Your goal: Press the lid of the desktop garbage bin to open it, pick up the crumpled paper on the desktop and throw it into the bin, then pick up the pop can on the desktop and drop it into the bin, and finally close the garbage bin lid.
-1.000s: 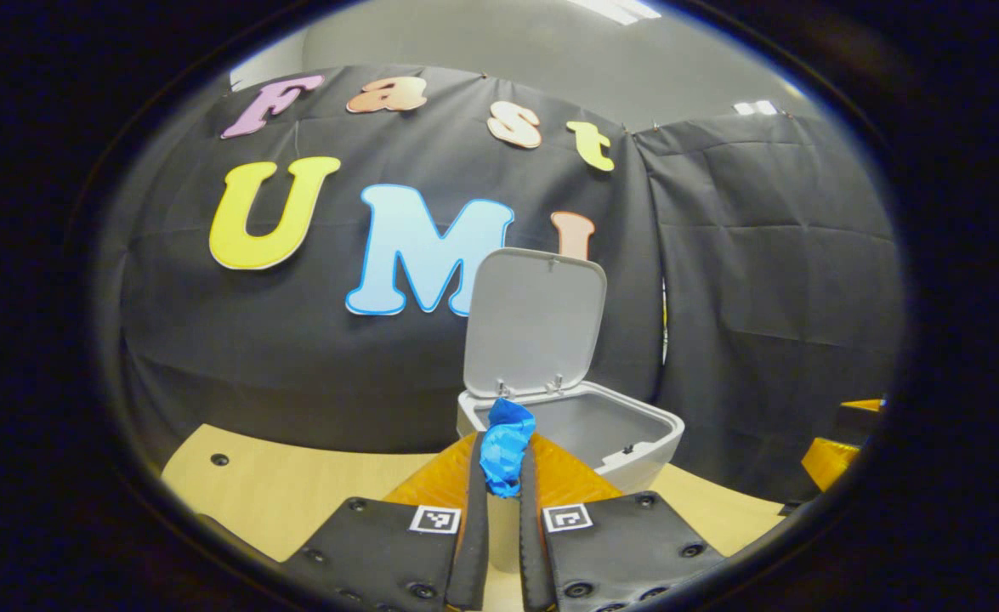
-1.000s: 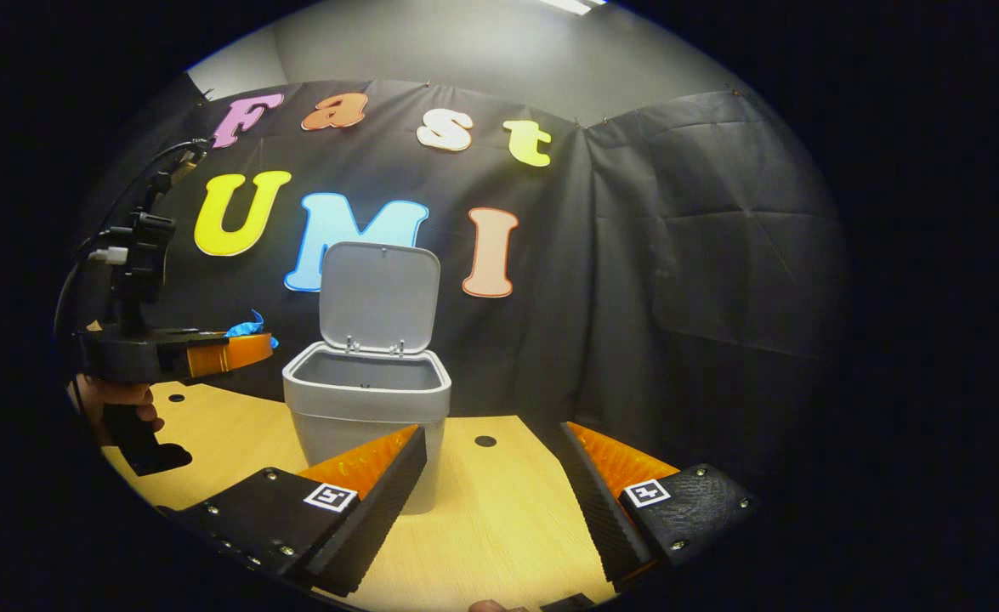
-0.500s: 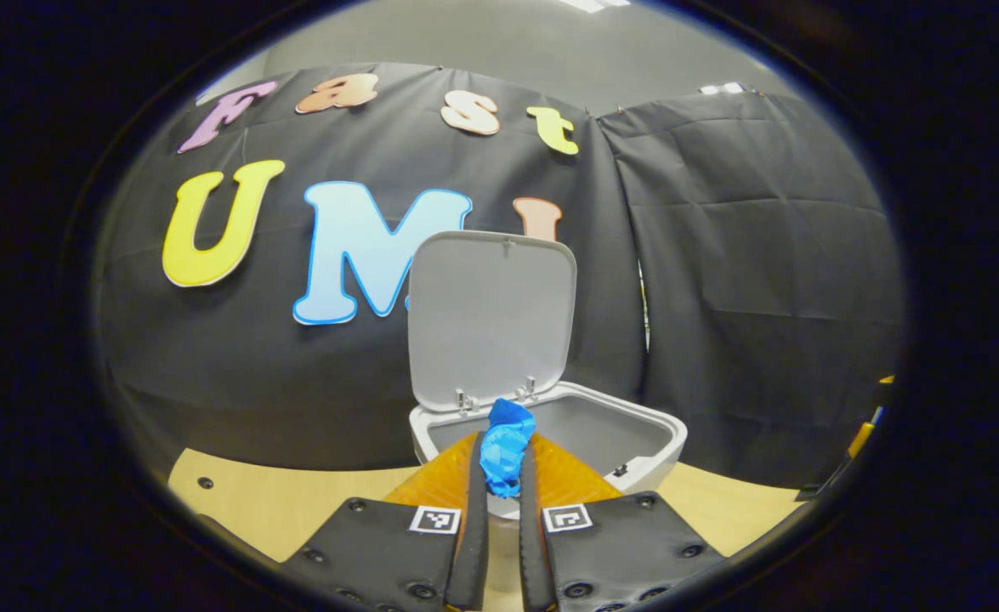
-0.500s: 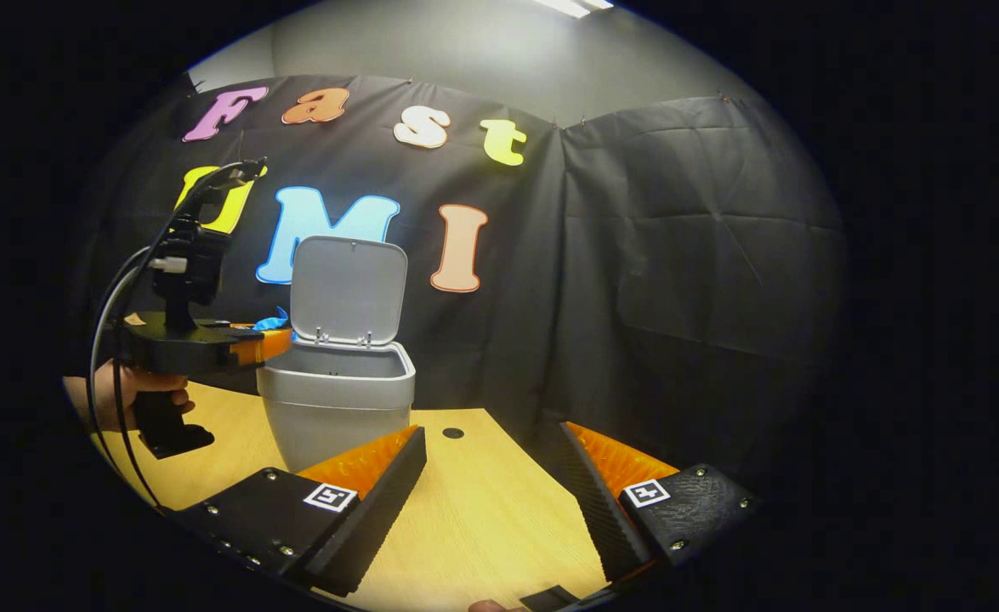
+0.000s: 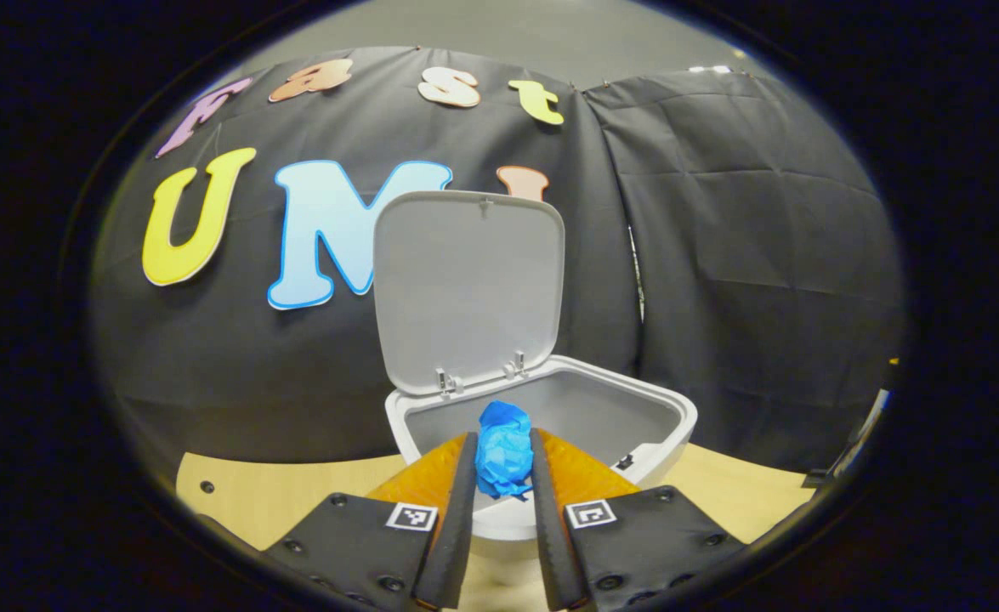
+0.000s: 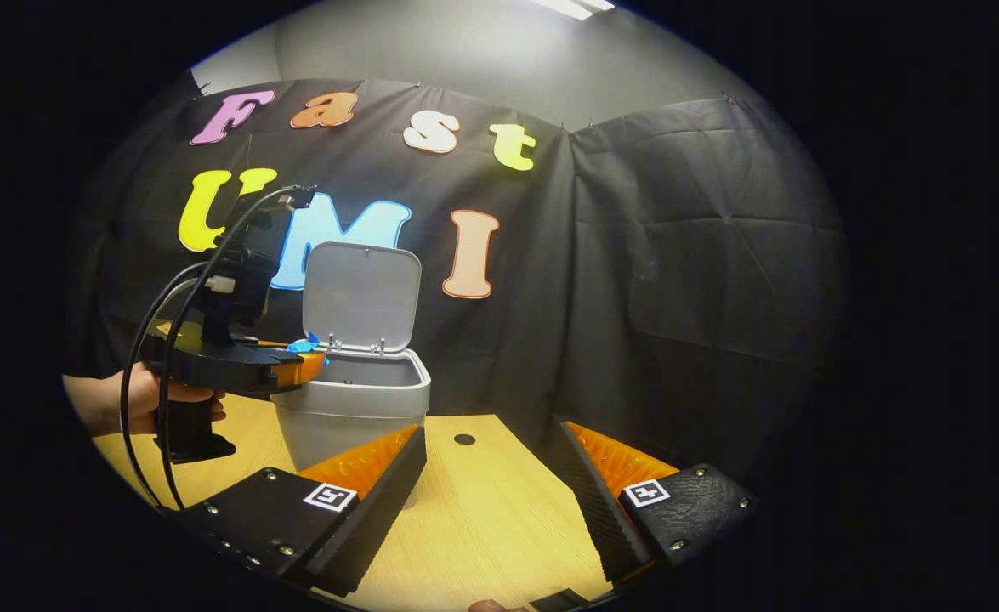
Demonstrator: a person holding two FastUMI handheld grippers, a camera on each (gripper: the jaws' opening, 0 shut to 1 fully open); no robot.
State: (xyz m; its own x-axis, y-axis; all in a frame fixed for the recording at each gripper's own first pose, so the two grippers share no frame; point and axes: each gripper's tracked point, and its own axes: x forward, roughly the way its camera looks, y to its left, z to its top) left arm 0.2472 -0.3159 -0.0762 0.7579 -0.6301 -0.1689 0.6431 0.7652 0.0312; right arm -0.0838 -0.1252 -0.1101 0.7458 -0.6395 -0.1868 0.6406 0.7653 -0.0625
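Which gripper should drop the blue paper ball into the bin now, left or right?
Left. The left gripper already pinches the crumpled paper at the rim of the open garbage bin, whose lid stands up. The right gripper is open, empty and farther back above the table.

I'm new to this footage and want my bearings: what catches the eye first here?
A blue crumpled paper pinched in the left gripper, poised over the rim of the open grey bin. The bin's lid stands upright behind it. In the right gripper view, the right gripper is open above the wooden table.
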